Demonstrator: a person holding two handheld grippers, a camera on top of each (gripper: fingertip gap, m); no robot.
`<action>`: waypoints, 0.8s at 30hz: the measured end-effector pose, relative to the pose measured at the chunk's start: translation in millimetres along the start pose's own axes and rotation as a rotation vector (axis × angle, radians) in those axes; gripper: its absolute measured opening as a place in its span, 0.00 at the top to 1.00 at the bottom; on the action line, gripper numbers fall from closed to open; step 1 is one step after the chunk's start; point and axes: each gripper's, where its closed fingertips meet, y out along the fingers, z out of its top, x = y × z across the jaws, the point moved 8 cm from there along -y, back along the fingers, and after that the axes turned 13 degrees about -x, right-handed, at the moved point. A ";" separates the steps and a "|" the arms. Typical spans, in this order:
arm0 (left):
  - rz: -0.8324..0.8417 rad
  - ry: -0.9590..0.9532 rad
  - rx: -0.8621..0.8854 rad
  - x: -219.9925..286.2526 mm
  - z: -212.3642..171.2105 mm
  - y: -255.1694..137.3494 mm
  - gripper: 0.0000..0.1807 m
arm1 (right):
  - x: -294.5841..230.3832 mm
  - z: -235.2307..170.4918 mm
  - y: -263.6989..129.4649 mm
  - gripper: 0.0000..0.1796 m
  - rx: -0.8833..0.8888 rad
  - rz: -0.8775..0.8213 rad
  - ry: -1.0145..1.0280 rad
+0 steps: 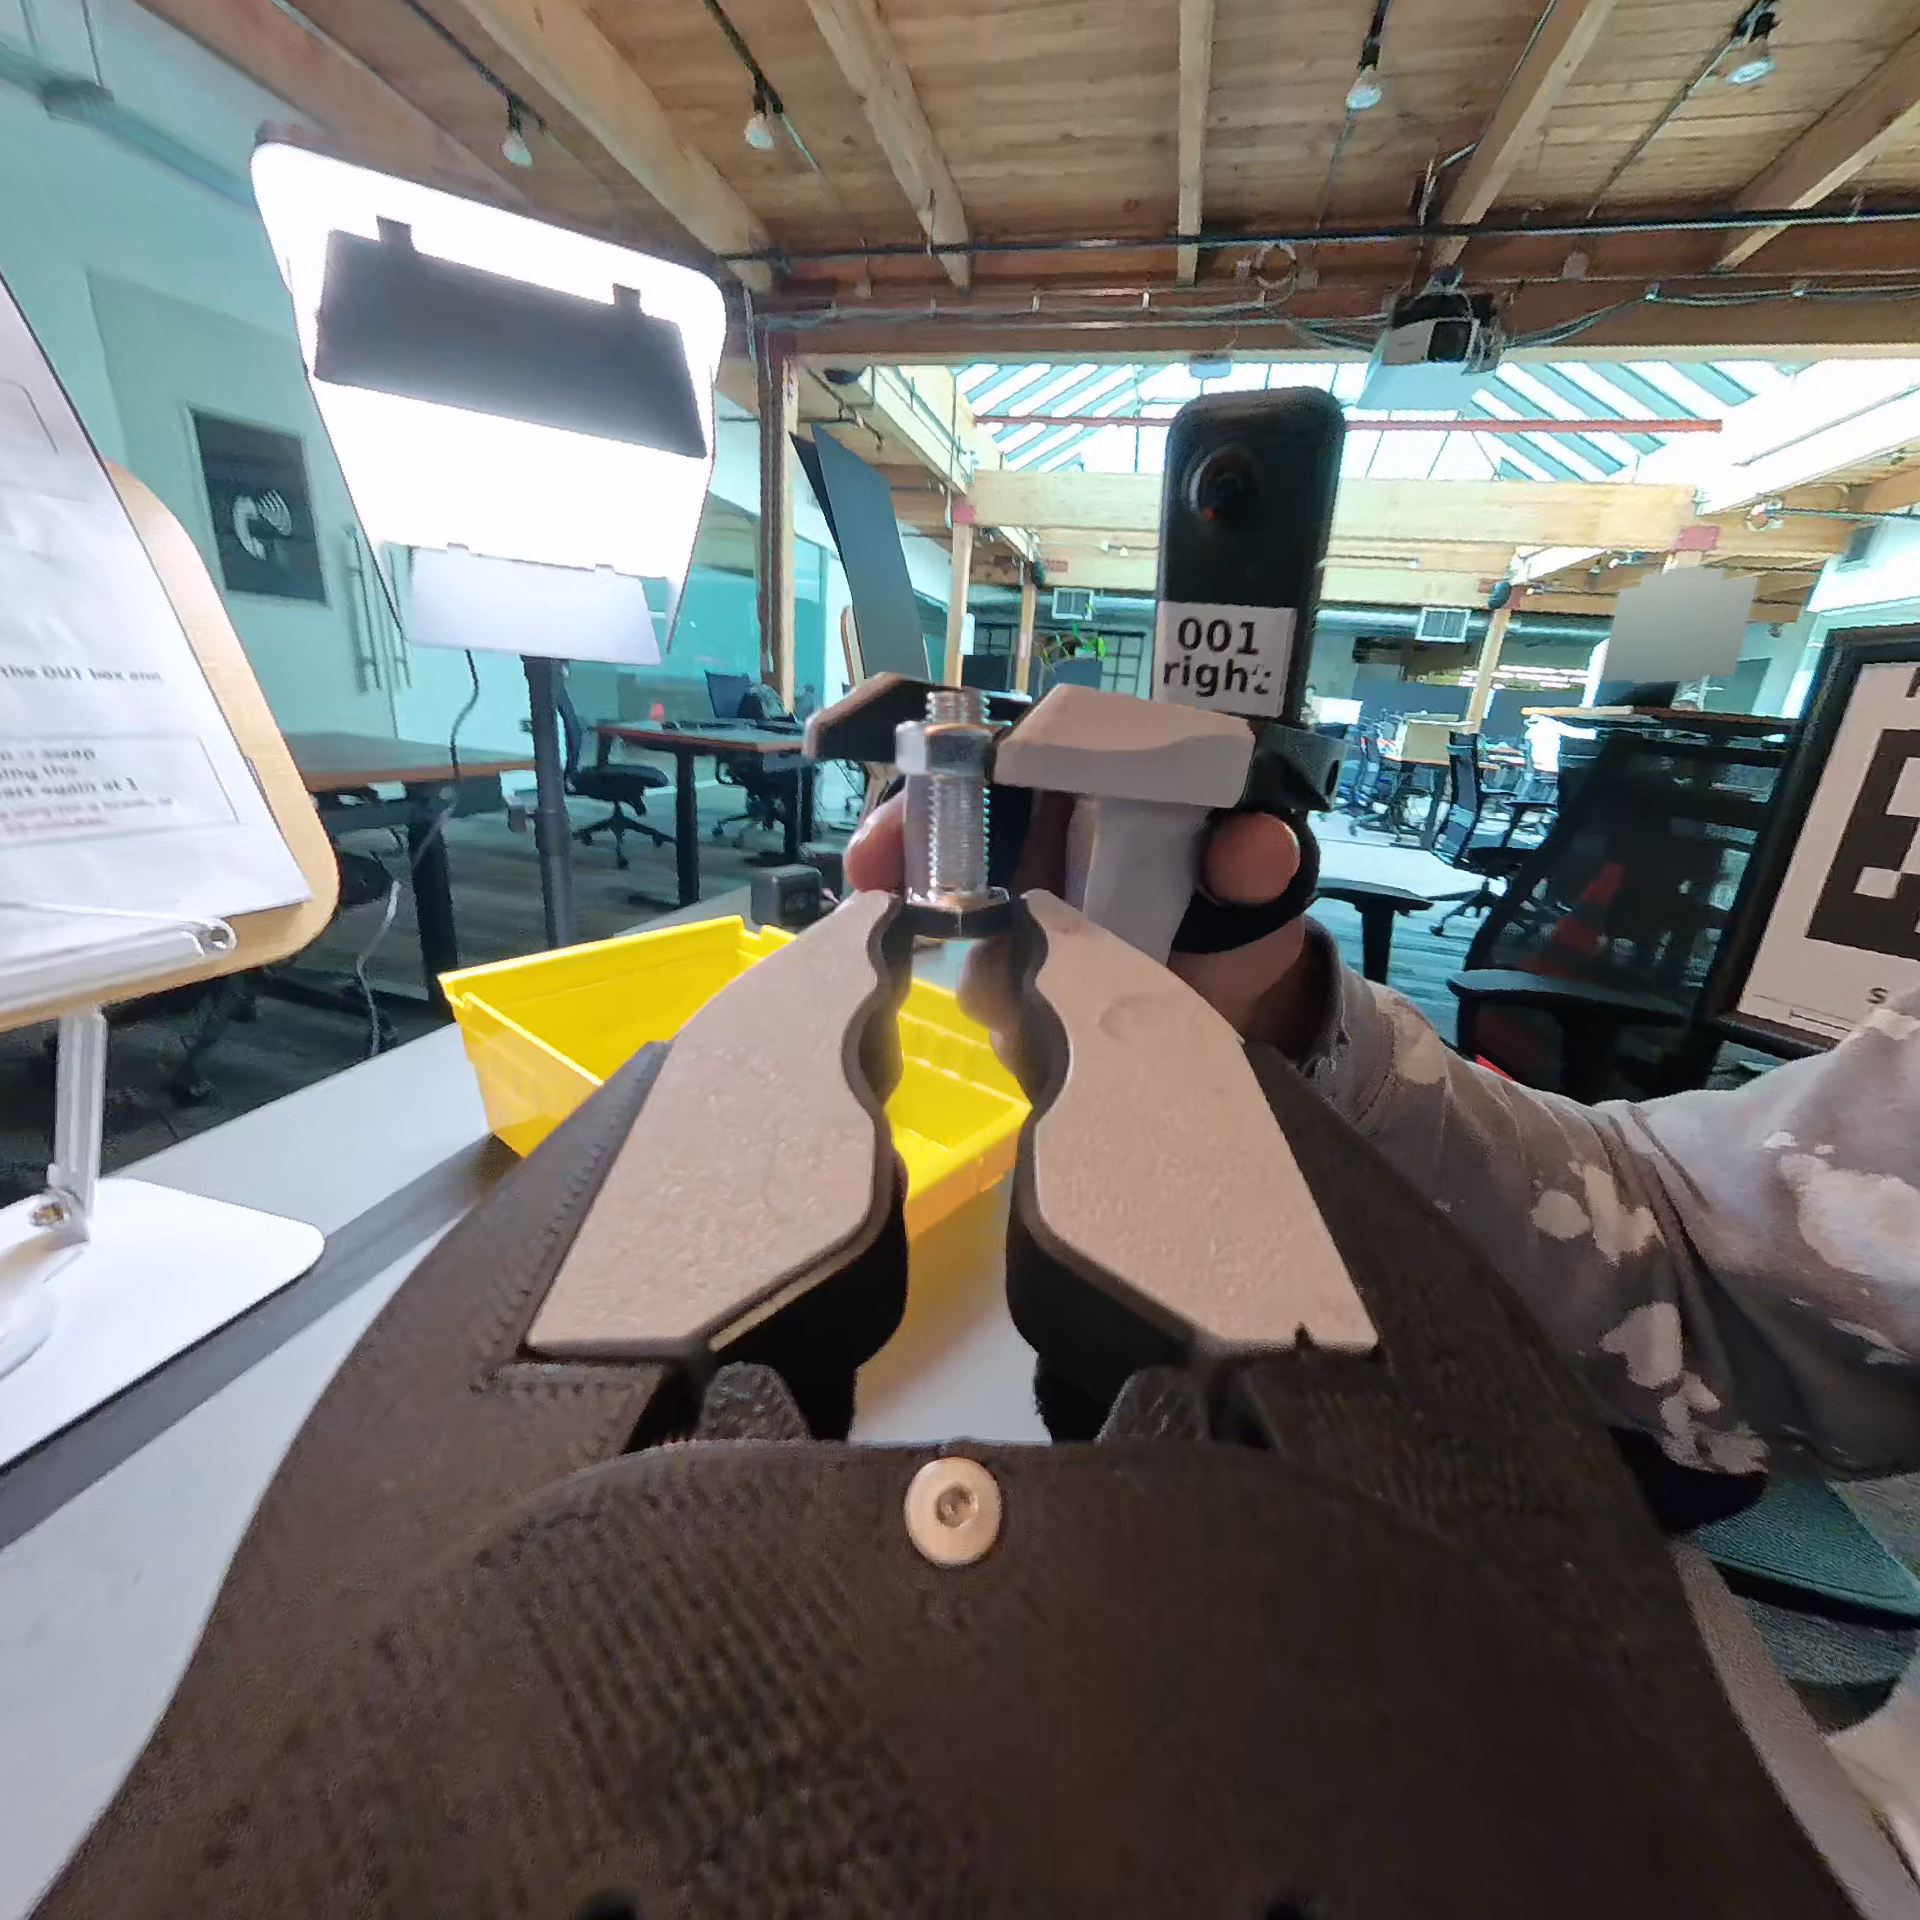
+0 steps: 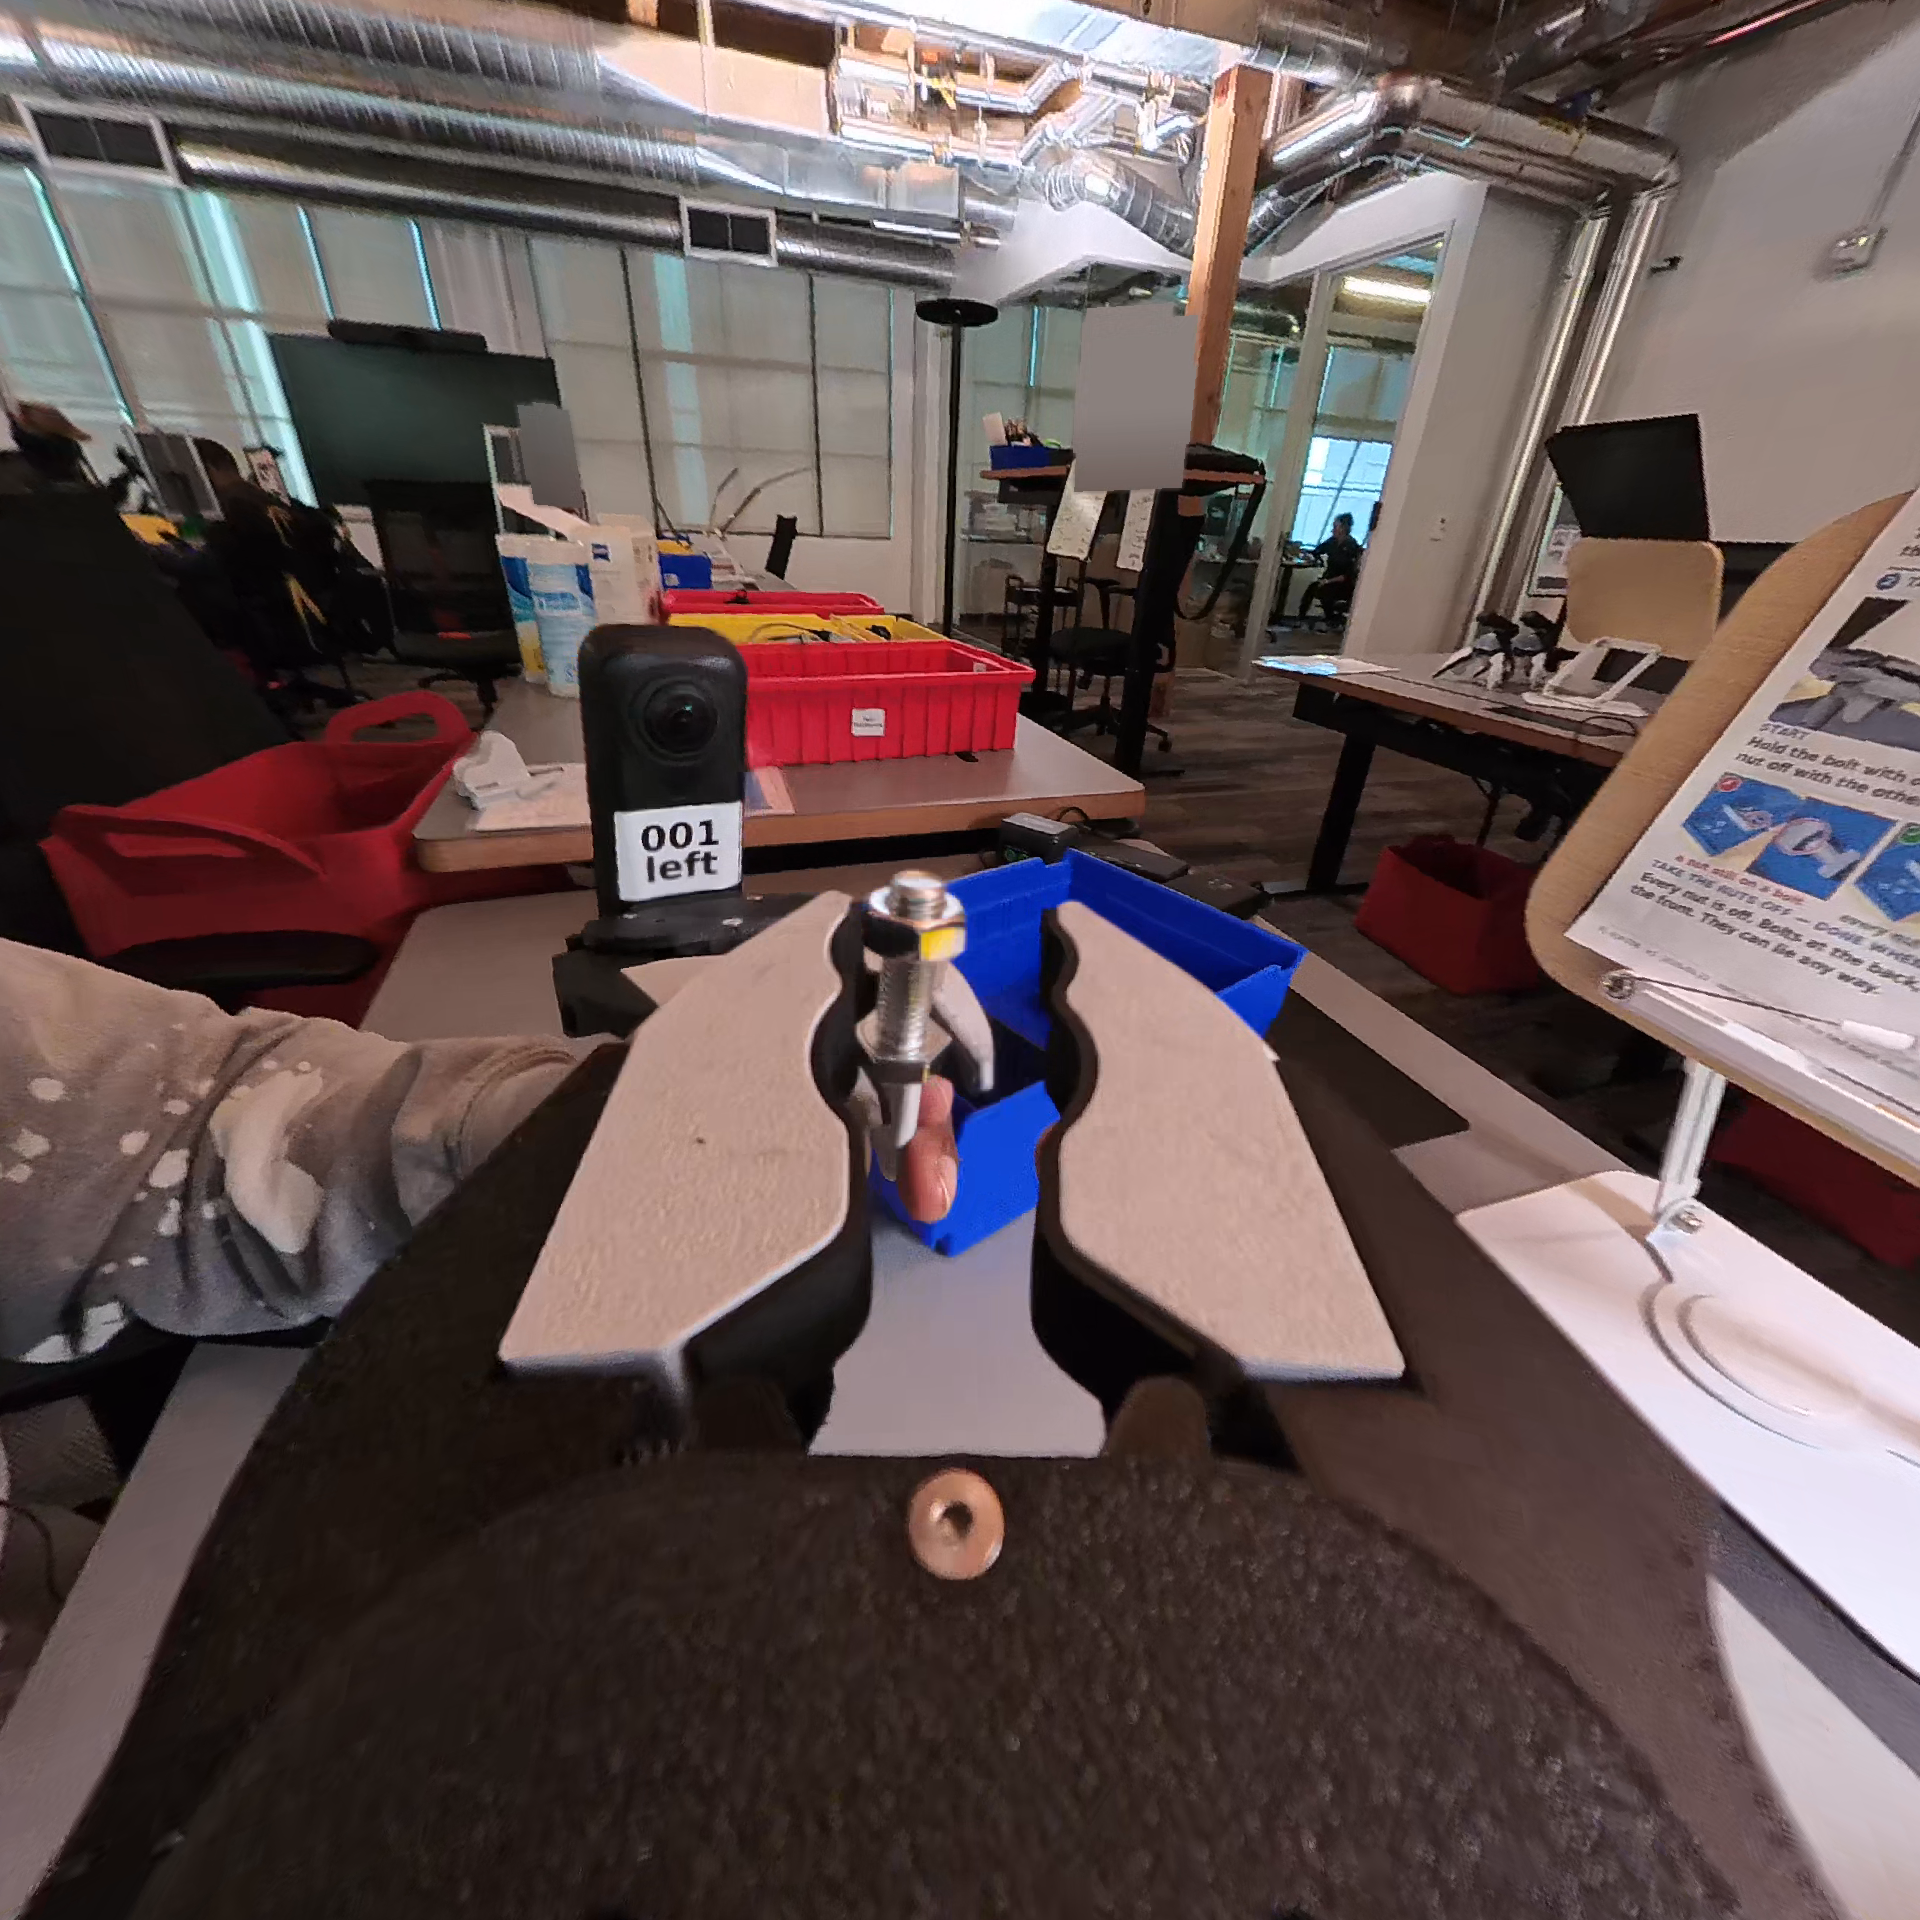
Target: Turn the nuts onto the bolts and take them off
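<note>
A silver bolt stands upright in the air with a hex nut near its top end. My left gripper is shut on the bolt's head from below. My right gripper reaches in from the far side, one finger on each side of the nut. In the right wrist view the nut sits between the right gripper's open fingers, close to the left finger with a gap on the right. The bolt runs down to the left gripper below.
A yellow bin sits on the grey table behind the left gripper. A blue bin sits beyond the right gripper. An instruction board on a white stand is at the table's side. Desks, chairs and red bins lie beyond. My two grippers' fingertips are within a few centimetres of each other.
</note>
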 end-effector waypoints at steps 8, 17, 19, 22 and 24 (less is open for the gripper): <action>0.033 -0.006 0.078 -4.6 5.8 -9.1 0.90 | 8.9 -0.8 -4.7 0.86 0.071 0.045 0.094; -0.017 -0.062 -0.013 -8.6 0.8 -3.2 0.90 | 5.1 -2.7 -2.8 0.90 0.004 -0.013 0.000; -0.030 -0.059 -0.084 -8.0 -3.5 1.6 0.90 | 1.7 -3.5 -3.6 0.90 -0.062 -0.065 -0.106; -0.043 -0.058 -0.096 -4.8 -5.7 5.4 0.90 | -1.4 -2.8 -5.4 0.90 -0.093 -0.073 -0.155; -0.061 -0.079 -0.100 -5.3 -6.1 5.8 0.90 | -1.5 -3.2 -5.1 0.90 -0.099 -0.082 -0.166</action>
